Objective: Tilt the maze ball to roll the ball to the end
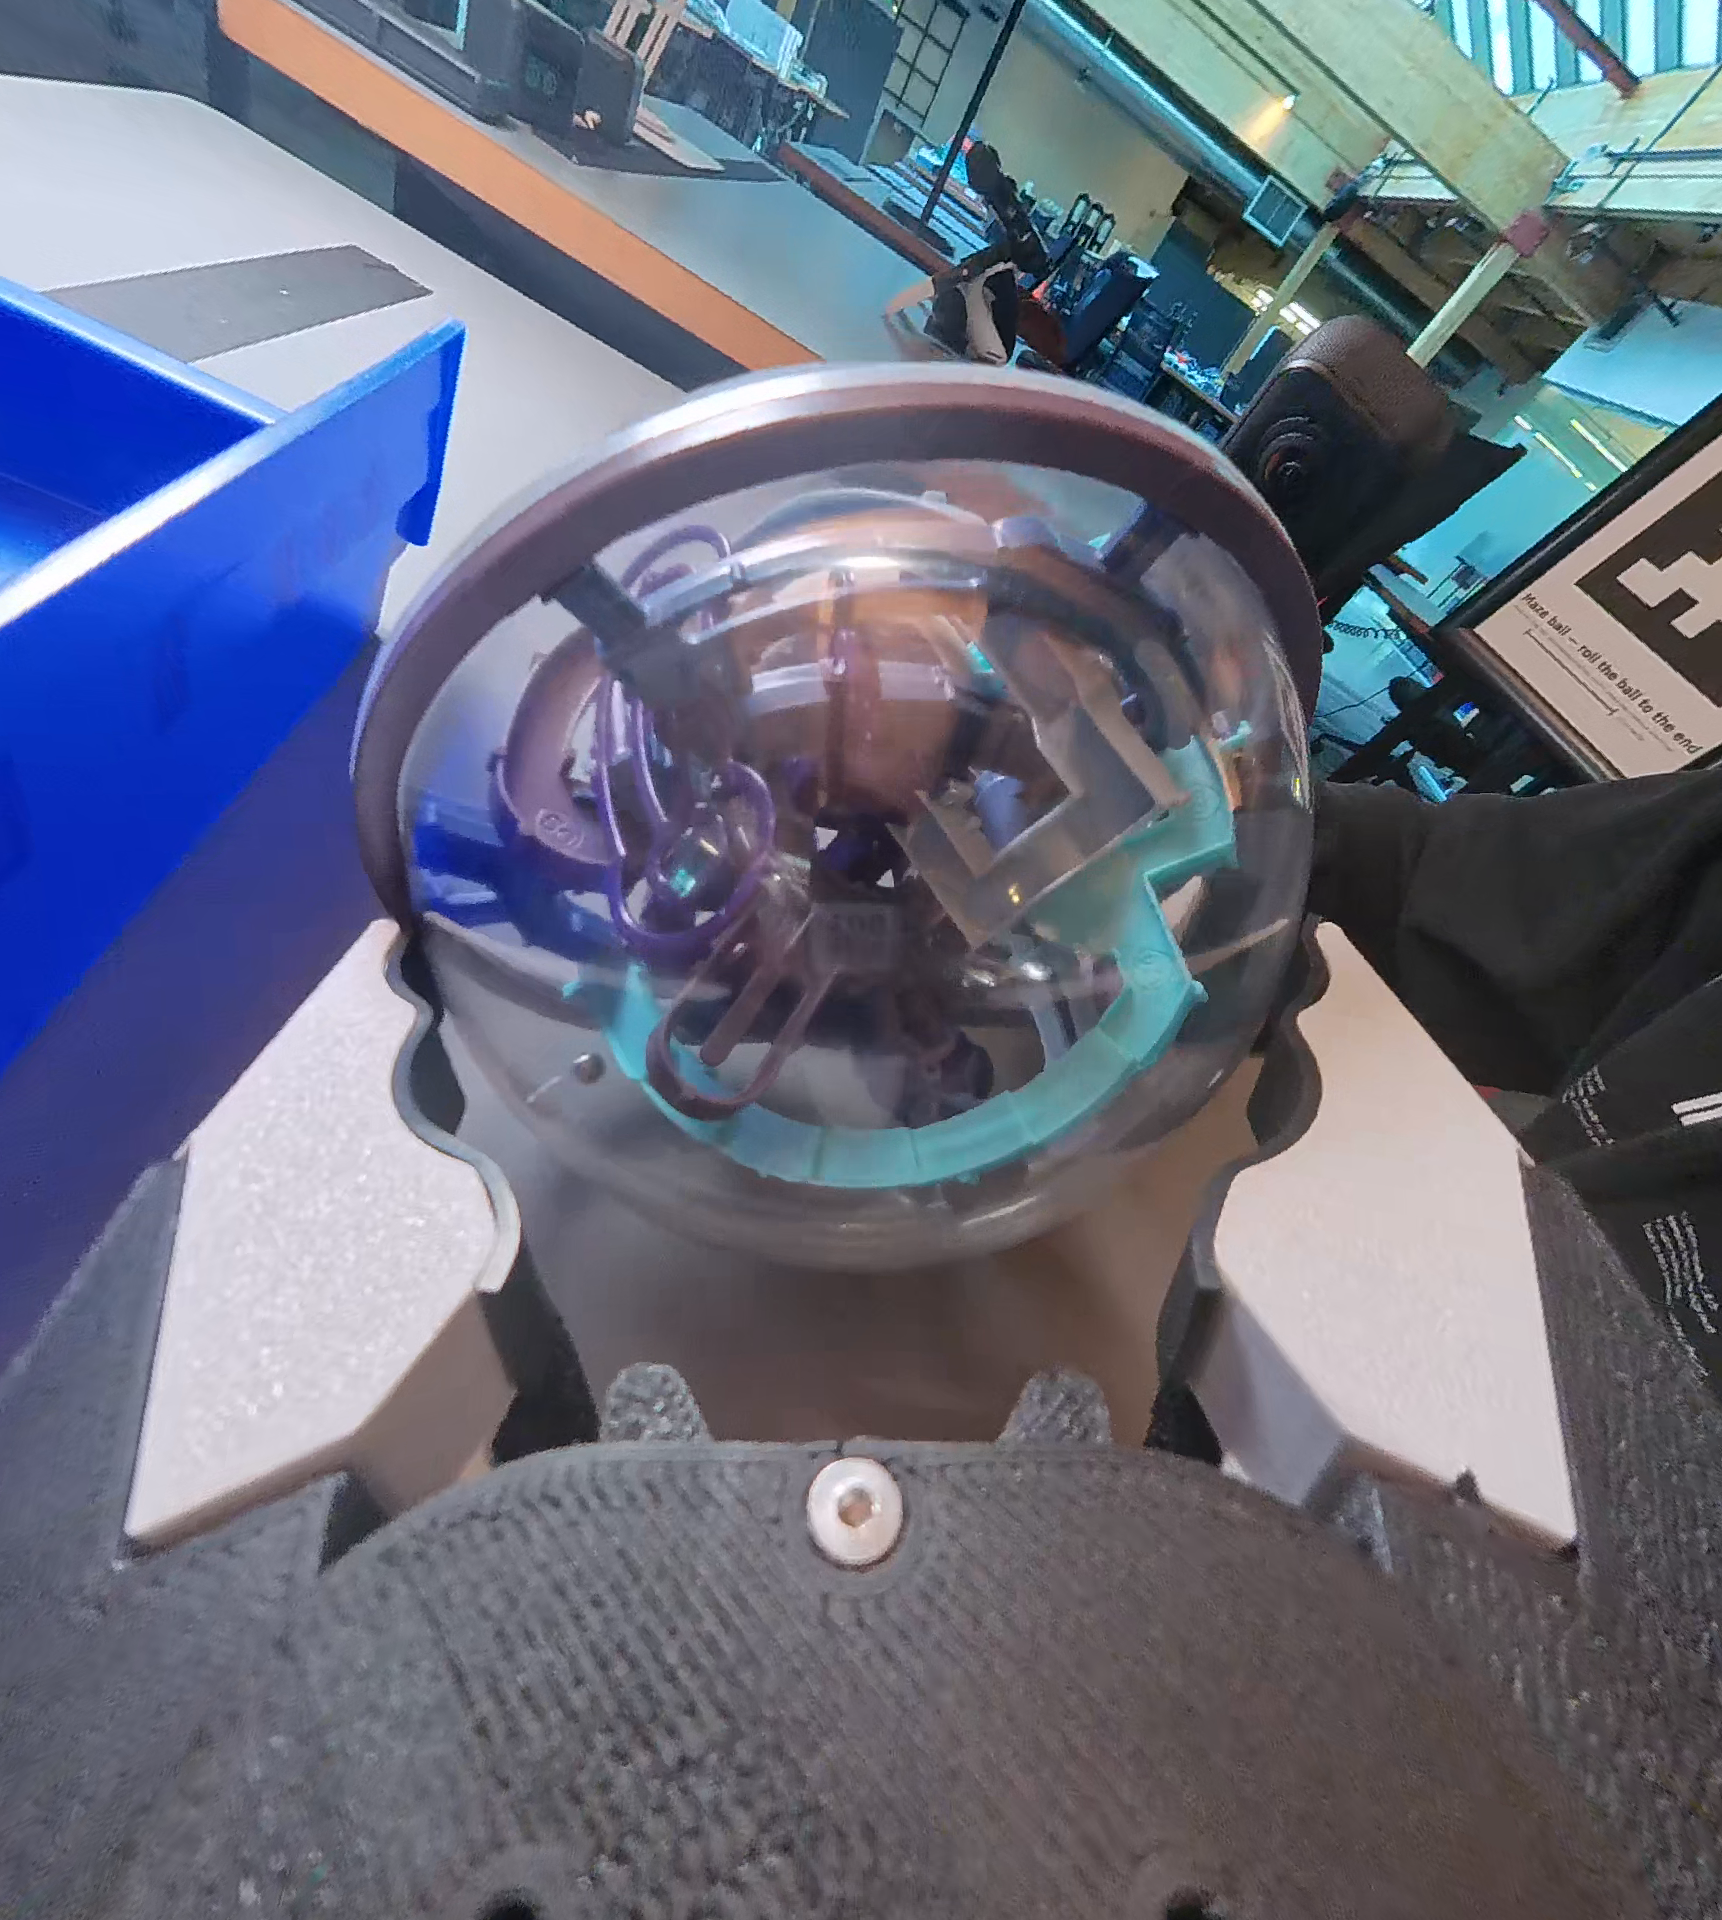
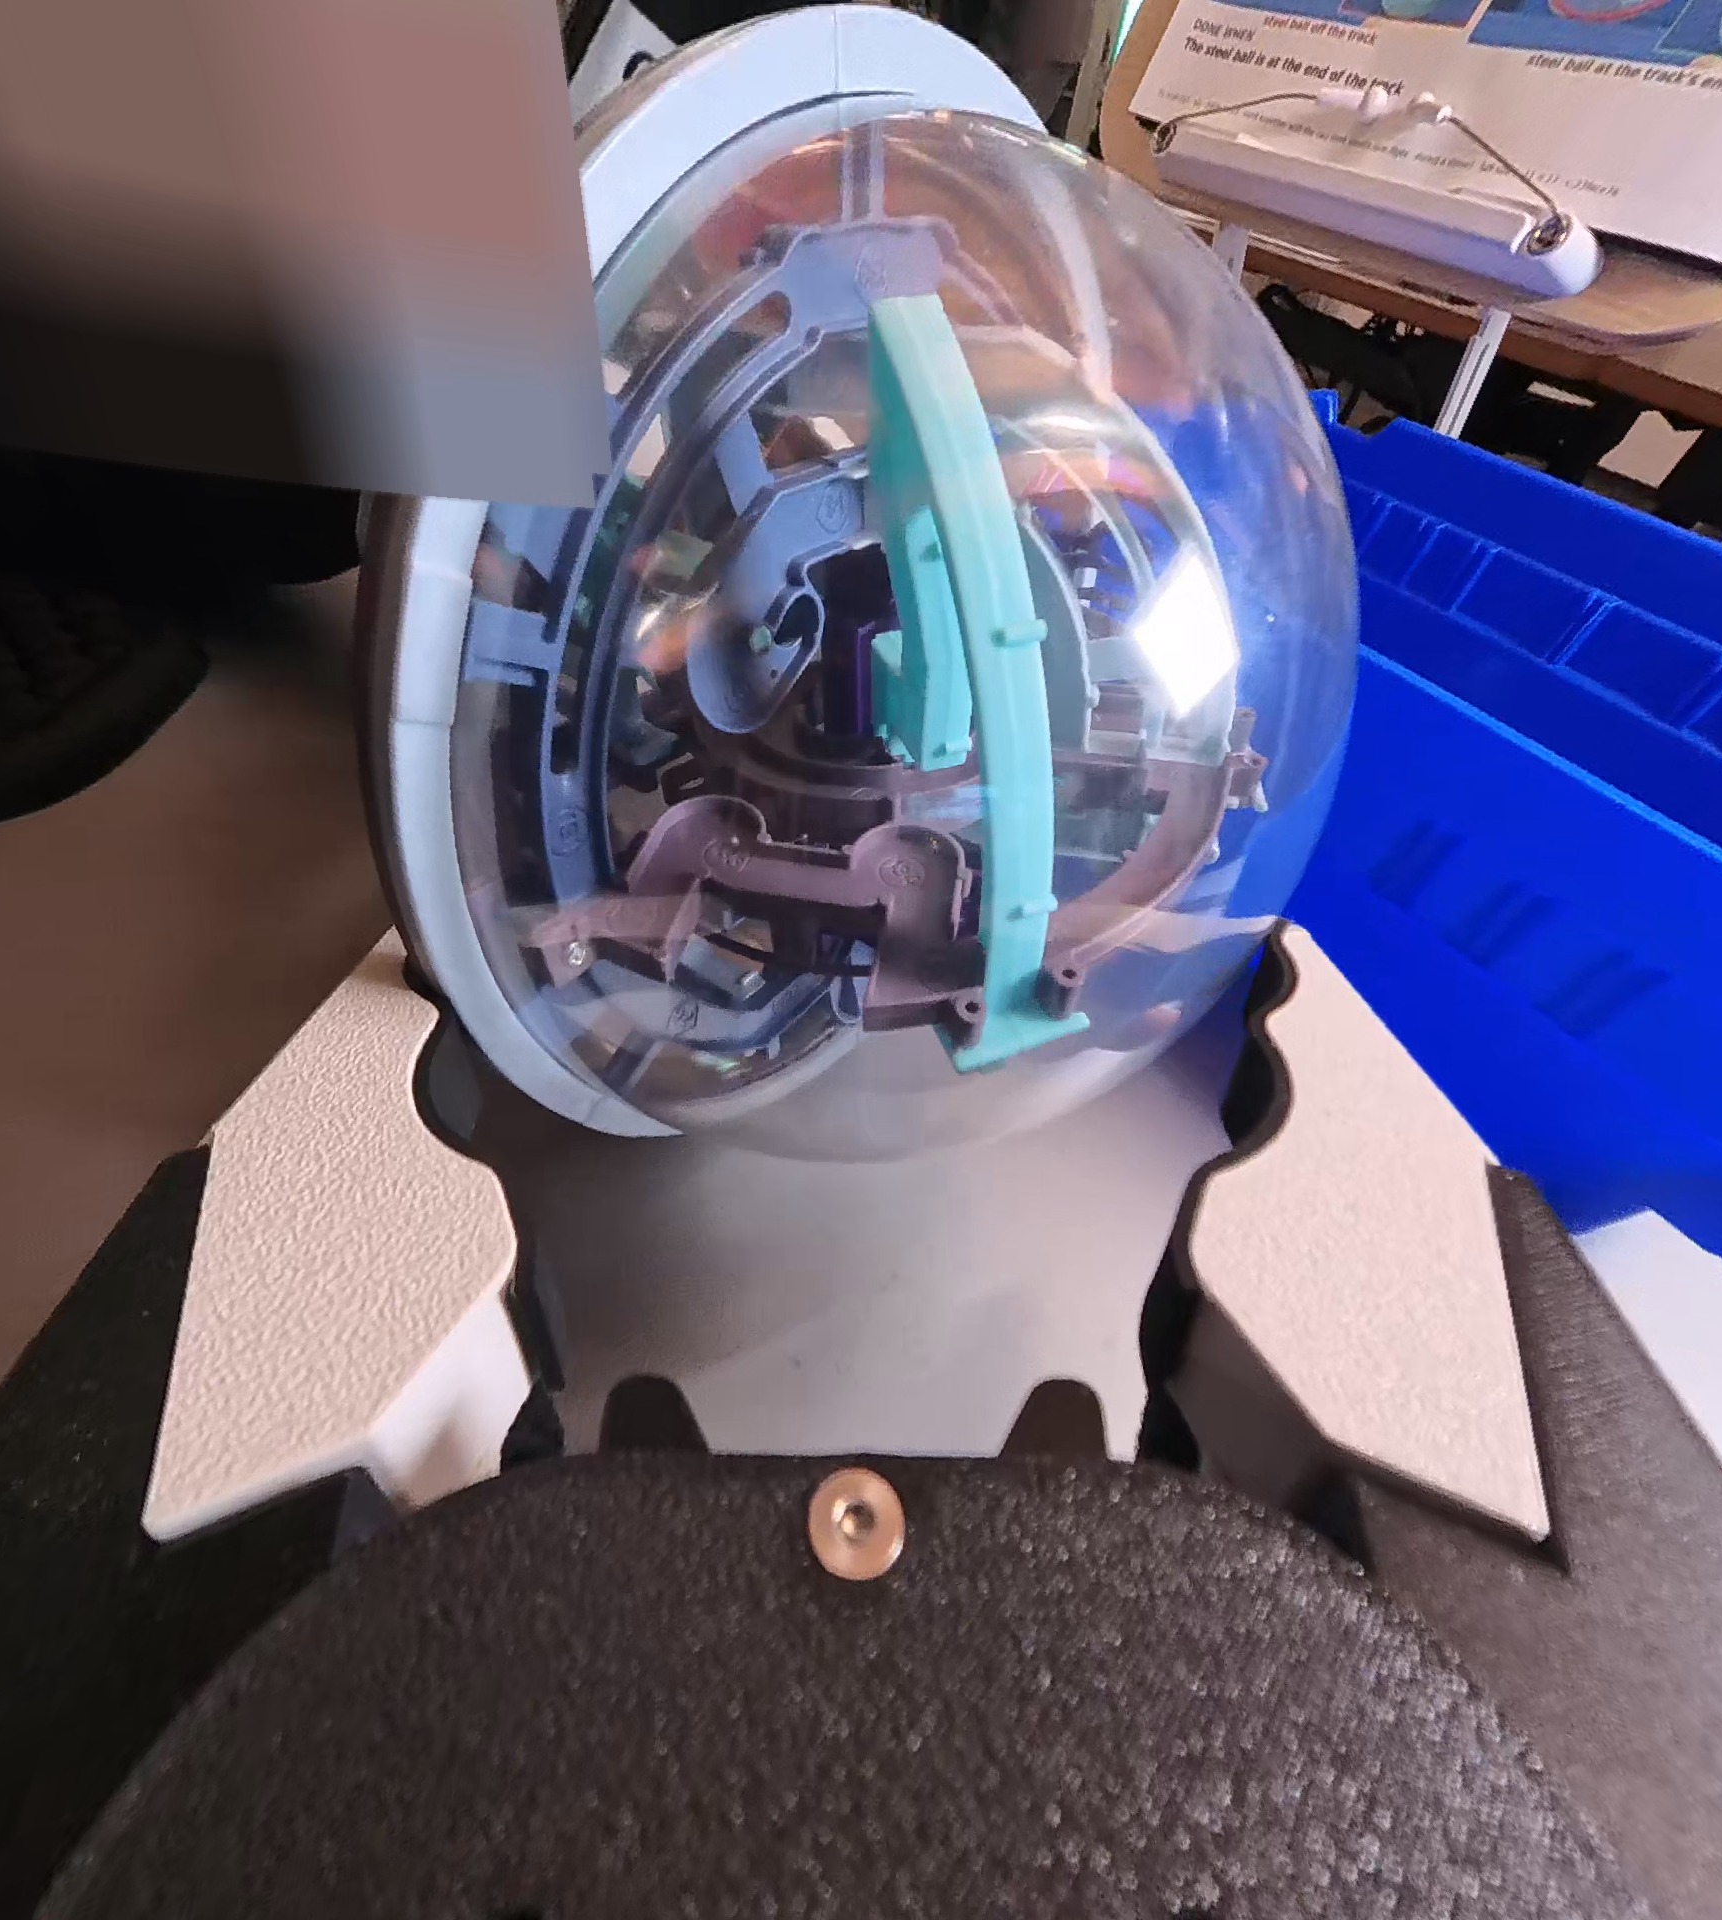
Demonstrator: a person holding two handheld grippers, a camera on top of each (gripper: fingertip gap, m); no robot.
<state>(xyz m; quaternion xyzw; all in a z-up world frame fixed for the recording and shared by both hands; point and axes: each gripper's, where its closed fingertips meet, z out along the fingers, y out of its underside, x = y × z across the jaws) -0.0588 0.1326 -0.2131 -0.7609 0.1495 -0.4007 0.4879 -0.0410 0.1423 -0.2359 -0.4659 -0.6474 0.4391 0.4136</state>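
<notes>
Both grippers (image 1: 852,997) (image 2: 841,1013) clamp maze ball (image 1: 836,831) beside blue bin (image 1: 140,665).

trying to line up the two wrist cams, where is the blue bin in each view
Left wrist view: the blue bin fills the left edge, left of the maze ball held between the left gripper fingers.
Right wrist view: the blue bin is on the right side, right of and behind the maze ball held by the right gripper.
Shared landmark: the teal track inside the clear maze ball.
</notes>
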